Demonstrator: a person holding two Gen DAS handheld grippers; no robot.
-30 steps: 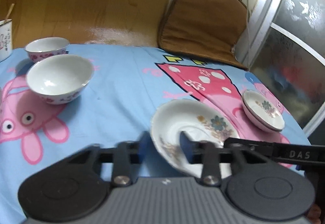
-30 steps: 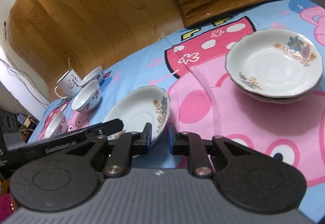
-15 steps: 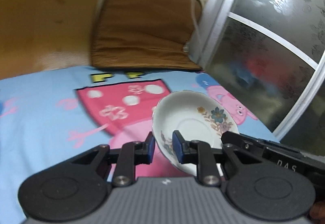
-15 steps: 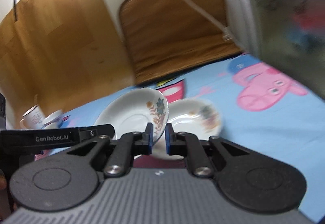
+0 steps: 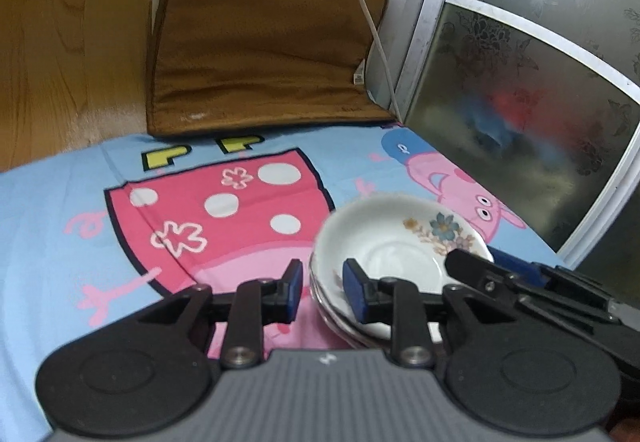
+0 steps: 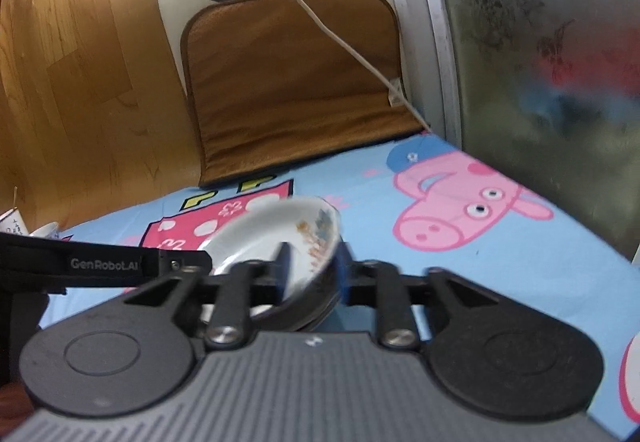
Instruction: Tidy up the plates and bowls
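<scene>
Left wrist view showed the left gripper [image 5: 322, 292], jaws opening astride the rim of the top plate [image 5: 400, 238], stacked at five o'clock on the cartoon sheet [image 5: 60, 209]. The right gripper [image 6: 310, 270] was opening likewise; both should withdraw level, without nudging the stack.

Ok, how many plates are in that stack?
3, nested in one stack on the pig-print cloth; the lower two show only as rims, so another may be hidden.
</scene>
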